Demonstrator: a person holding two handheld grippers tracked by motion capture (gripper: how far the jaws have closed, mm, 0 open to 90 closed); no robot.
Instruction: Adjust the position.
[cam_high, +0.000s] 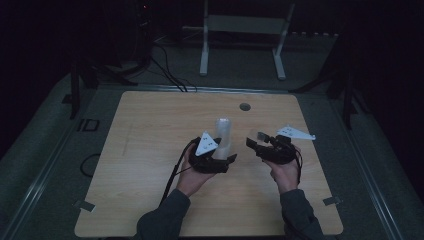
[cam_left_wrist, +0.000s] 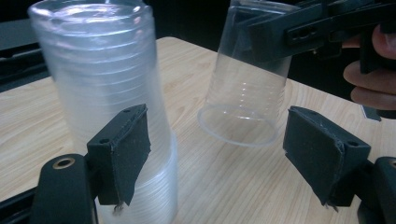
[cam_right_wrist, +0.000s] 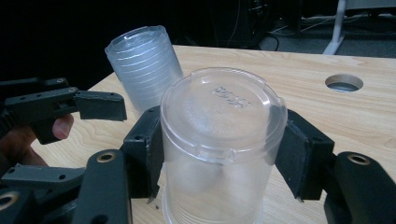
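1 clear plastic cup (cam_right_wrist: 219, 140) sat upside down, pinched between the right gripper (cam_right_wrist: 219, 154) pads, lifted and tilted above the table (cam_high: 150, 150); just beside it stood the stack of cups (cam_left_wrist: 107, 107), inverted, with the left gripper (cam_left_wrist: 219, 158) spread wide, 1 pad against the stack.

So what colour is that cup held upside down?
Clear, see-through plastic cup; the right gripper view shows it best.
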